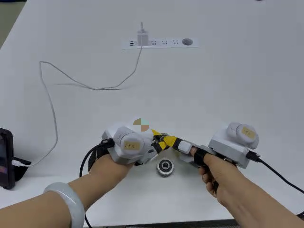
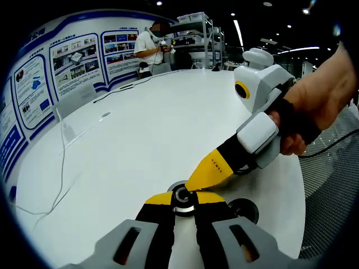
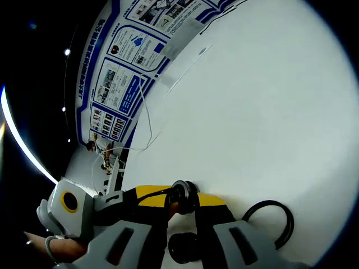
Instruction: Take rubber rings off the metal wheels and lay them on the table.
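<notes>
The left tool (image 2: 183, 198) is closed on a small metal wheel (image 2: 182, 194), its two yellow tips pressed to either side and carrying it just above the white surface (image 1: 213, 85). A dark band around the wheel's rim looks like the rubber ring (image 2: 172, 189), not yet off. The right tool (image 3: 186, 200) comes in from the opposite side with its tips right at that rim. I cannot tell whether they are clamped on the ring or only resting against it, because the yellow tips of the two tools overlap there in both gripper views.

So the step in hand seems to be the stripping itself: one tool steadies the wheel while the other works at the ring. The next move calls for a firm pinch on the rubber alone — not on the metal — then a peel outward across the rim while the left tool holds against the pull. After that, the freed ring goes down on bare surface.

A second wheel (image 1: 165, 166) lies flat on the surface just below the meeting tips, close enough that the ring should be laid clear of it. Farther off are a power strip (image 1: 159, 43) with a white cable (image 1: 52, 109) trailing left toward a phone (image 1: 4, 159) at the edge.
</notes>
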A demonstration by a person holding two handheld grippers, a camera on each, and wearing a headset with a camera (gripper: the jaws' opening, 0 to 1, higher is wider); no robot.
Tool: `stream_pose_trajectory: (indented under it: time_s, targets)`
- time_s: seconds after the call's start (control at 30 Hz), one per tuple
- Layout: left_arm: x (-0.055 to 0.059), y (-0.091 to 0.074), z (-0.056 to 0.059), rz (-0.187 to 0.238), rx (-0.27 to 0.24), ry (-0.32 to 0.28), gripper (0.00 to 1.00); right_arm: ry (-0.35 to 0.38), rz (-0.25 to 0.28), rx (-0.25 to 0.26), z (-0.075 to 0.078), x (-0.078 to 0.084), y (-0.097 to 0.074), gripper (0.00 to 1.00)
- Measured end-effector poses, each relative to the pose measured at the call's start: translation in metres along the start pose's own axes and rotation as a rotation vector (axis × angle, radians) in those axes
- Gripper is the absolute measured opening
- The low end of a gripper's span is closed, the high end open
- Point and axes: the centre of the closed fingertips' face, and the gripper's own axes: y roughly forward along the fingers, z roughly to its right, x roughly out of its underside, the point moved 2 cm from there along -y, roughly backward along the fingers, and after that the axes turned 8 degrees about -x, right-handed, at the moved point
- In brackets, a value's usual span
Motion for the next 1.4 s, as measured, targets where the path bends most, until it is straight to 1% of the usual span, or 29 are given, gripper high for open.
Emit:
stream_pose_trajectory:
  time_s: [0.1, 0.17, 0.27, 0.37, 0.4, 0.43, 0.47, 0.5, 0.6, 0.63, 0.67, 0.7, 0.77, 0.83, 0.87, 0.9, 1.07, 1.1, 1.13, 1.17, 1.2, 1.27, 1.4]
  targets:
    - [0.0, -0.0001, 0.0002, 0.0, 0.0, 0.001, 0.13, -0.005, 0.003, 0.003, 0.0014, -0.0006, -0.0027, 0.16]
    - [0.0, -0.0001, 0.0002, 0.0, 0.0, 0.0, 0.13, -0.026, 0.001, 0.009, 0.0025, -0.0011, -0.0037, 0.14]
    - [-0.0001, 0.0, 0.0003, 0.0, -0.001, -0.002, 0.13, -0.034, -0.006, 0.013, 0.0032, -0.0012, -0.0029, 0.12]
    - [-0.0003, -0.0001, 0.0004, -0.001, -0.001, -0.003, 0.13, -0.087, -0.018, 0.035, 0.0042, -0.0014, -0.0049, 0.09]
    - [-0.0003, -0.0001, 0.0004, -0.001, -0.001, -0.003, 0.13, -0.102, -0.02, 0.03, 0.0032, -0.0019, -0.0054, 0.07]
    - [-0.0003, -0.0001, 0.0005, -0.001, -0.001, -0.003, 0.13, -0.093, -0.02, 0.019, 0.0009, -0.0015, -0.0054, 0.03]
    - [-0.0003, -0.0001, 0.0006, -0.001, -0.001, -0.003, 0.13, -0.09, -0.024, 0.016, 0.0004, -0.0009, -0.0049, 0.02]
    - [-0.0003, -0.0002, 0.0007, 0.0, -0.001, -0.003, 0.13, -0.097, -0.034, 0.014, 0.0007, -0.0001, -0.0042, 0.02]
    - [-0.0004, -0.0003, 0.0008, 0.0, -0.002, -0.004, 0.13, -0.092, -0.024, 0.018, 0.0002, -0.0017, -0.0046, 0.03]
    - [-0.0004, -0.0003, 0.0008, 0.0, -0.002, -0.006, 0.13, -0.083, -0.026, 0.026, 0.0025, -0.002, -0.0042, 0.06]
    - [-0.0004, -0.0003, 0.0008, 0.0, -0.001, -0.005, 0.13, -0.069, -0.029, 0.03, 0.0035, -0.0012, -0.0042, 0.13]
    - [-0.0004, -0.0004, 0.0008, 0.0, -0.001, -0.005, 0.13, -0.052, -0.027, 0.022, 0.0039, -0.0006, -0.0039, 0.15]
    - [-0.0004, -0.0006, 0.001, 0.0, -0.002, -0.005, 0.13, -0.032, -0.017, 0.011, 0.0024, 0.0, -0.0041, 0.16]
    - [-0.0006, -0.0009, 0.0011, 0.002, -0.001, -0.008, 0.13, 0.002, -0.014, 0.007, 0.0028, 0.0022, -0.0031, 0.19]
    - [-0.0004, -0.001, 0.0008, 0.002, -0.001, -0.007, 0.13, 0.001, -0.008, 0.004, 0.0037, 0.0023, -0.0024, 0.2]
    - [-0.0003, -0.0012, 0.0009, 0.001, -0.001, -0.006, 0.13, 0.018, 0.001, -0.004, 0.0038, 0.0014, -0.0013, 0.21]
    - [0.0, -0.0014, 0.0011, 0.001, -0.001, -0.007, 0.13, 0.054, 0.002, -0.019, 0.0002, 0.002, 0.0023, 0.23]
    - [0.0001, -0.0015, 0.0012, 0.001, -0.001, -0.007, 0.13, 0.047, -0.002, -0.015, -0.0005, 0.0018, 0.002, 0.23]
    - [0.0, -0.0015, 0.0012, 0.0, -0.001, -0.006, 0.13, 0.016, -0.009, -0.022, -0.0031, 0.0007, 0.0018, 0.22]
    - [0.0002, -0.0016, 0.0013, 0.0, -0.001, -0.005, 0.13, 0.005, -0.012, -0.016, -0.0034, -0.0002, 0.0013, 0.21]
    - [0.0004, -0.0013, 0.0014, 0.0, -0.001, -0.005, 0.13, -0.022, -0.016, -0.012, -0.004, -0.001, -0.0005, 0.21]
    - [0.0005, -0.0013, 0.0015, 0.0, -0.001, -0.004, 0.13, -0.032, -0.016, -0.018, -0.0053, -0.002, -0.0026, 0.2]
    - [0.0004, -0.0011, 0.0016, 0.0, -0.001, -0.004, 0.13, -0.049, -0.021, -0.013, -0.0016, -0.0007, -0.0032, 0.15]
